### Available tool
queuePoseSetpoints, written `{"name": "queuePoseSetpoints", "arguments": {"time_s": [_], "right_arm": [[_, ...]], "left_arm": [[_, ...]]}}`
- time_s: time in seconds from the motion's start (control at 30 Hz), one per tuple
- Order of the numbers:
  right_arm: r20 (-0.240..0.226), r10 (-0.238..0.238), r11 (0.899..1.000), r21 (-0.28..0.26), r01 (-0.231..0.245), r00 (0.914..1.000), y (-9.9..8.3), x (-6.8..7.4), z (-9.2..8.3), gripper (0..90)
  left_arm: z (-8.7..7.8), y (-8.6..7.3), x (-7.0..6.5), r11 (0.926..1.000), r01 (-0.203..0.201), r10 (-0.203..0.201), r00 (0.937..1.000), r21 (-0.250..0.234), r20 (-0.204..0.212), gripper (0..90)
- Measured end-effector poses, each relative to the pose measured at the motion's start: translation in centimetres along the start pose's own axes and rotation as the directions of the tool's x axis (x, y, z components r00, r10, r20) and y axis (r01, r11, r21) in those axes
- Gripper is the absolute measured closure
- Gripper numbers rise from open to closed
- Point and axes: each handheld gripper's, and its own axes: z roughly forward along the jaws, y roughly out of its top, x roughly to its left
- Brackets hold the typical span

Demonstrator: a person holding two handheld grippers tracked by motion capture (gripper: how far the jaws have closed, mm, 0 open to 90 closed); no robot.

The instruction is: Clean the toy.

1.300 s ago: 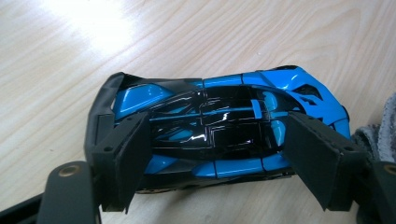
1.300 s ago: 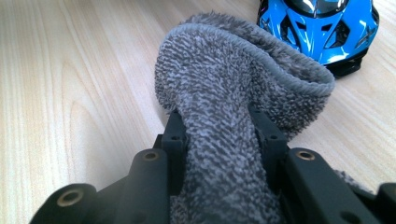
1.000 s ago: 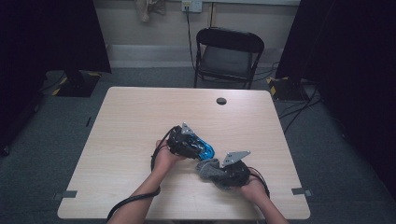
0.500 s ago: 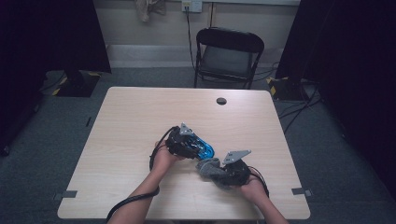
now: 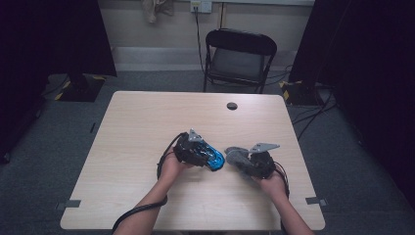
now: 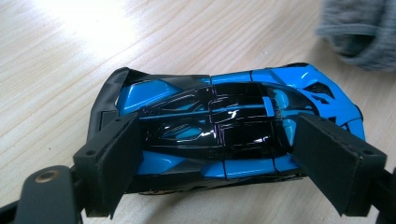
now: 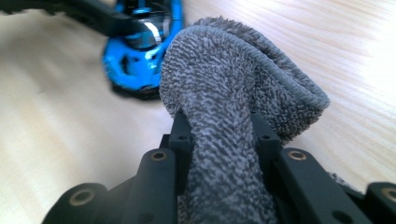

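In the left gripper view the two black jaws stand on either side of a blue and black toy sports car (image 6: 224, 128), one pad against each end of its body, so the left gripper (image 6: 224, 163) is clamped on the car. The car lies on its side on the pale wooden table (image 6: 70, 60), roof toward the camera. At about two o'clock from it, near but apart, a fold of grey cloth shows at the frame's corner.

In the right gripper view the jaws are pressed close on a bunched grey terry cloth (image 7: 238, 93), which swells out into a rounded loop beyond the pads; the right gripper (image 7: 222, 135) has just been closing on it, with the cloth between the jaws. At eleven o'clock from the loop sits the car's blue end, just beside the cloth; whether they touch I cannot tell.

From the high view the left gripper (image 5: 215, 160) and car (image 5: 211, 156) lie near the table's middle, toward the person's edge. The right gripper (image 5: 240, 159), with the cloth (image 5: 236, 156) at its tip, sits at three o'clock from the car, a narrow gap between cloth and car. A small dark round disc (image 5: 232, 105) lies at twelve o'clock near the far edge, and a black folding chair (image 5: 240, 56) stands beyond.
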Motion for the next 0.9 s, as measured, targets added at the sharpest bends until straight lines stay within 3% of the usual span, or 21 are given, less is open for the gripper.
{"name": "queuePoseSetpoints", "arguments": {"time_s": [0.33, 0.9], "right_arm": [[0.016, -0.023, 0.998, 0.06, 0.022, 0.9996, 1.0, 0.3, 2.8, 69.0], [-0.061, -0.103, 0.99, 0.089, 0.108, 0.9928, 0.8, 3.0, 2.7, 68.9]], "left_arm": [[-0.1, 0.3, 0.0, 0.9995, 0.002, -0.002, 1.0, 0.031, 0.005, 16.3], [-0.2, 0.3, -0.4, 0.9994, 0.01, -0.01, 0.9999, 0.033, -0.007, 18.4]]}}
